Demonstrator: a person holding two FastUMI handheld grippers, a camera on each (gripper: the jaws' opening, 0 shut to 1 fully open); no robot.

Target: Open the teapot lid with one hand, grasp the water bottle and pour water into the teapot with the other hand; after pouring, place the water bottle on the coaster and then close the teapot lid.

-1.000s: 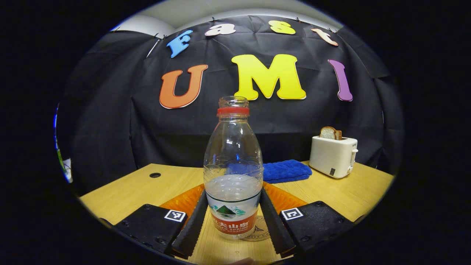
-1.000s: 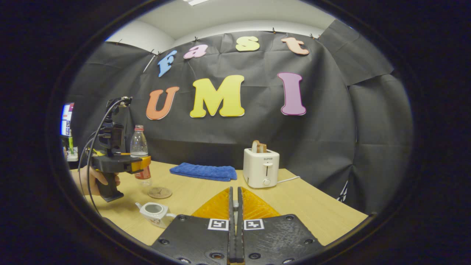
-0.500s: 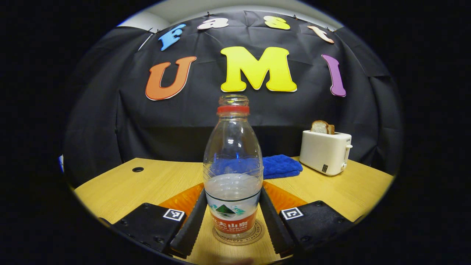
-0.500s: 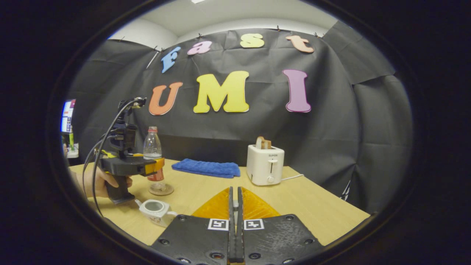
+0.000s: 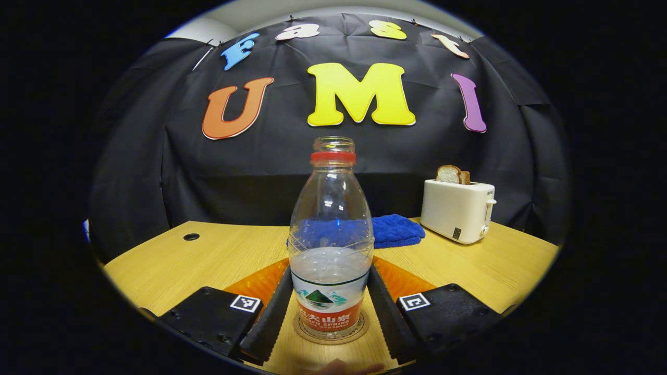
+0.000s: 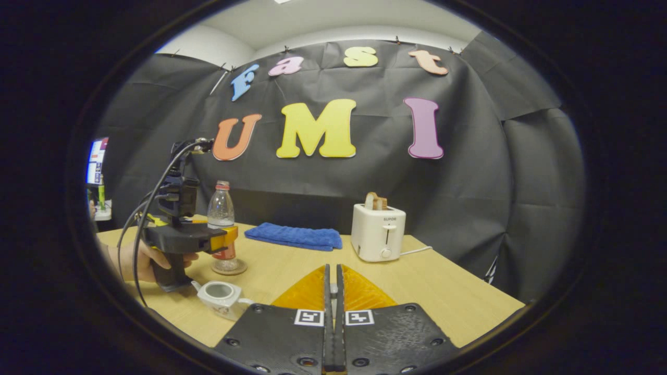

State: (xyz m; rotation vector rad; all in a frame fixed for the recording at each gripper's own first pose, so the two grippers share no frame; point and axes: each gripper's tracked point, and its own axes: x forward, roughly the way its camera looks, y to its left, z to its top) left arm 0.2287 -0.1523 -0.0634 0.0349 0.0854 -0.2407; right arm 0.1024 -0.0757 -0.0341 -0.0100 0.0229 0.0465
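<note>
Lowered since a second ago, the water bottle (image 5: 331, 245) now stands upright on the coaster (image 5: 330, 333) on the table (image 5: 177, 265), left gripper (image 5: 330, 312) clamped on its label, right gripper (image 6: 332, 317) closed, teapot (image 6: 219, 297) lidless nearby.

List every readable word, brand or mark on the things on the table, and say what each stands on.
"SUPOR": front of the toaster.
Water bottle label: printed words and a logo, not read off here.
Coaster: lettering round its rim, too blurred to read.
Left tongs: square black-and-white markers, patterns without words.
</note>
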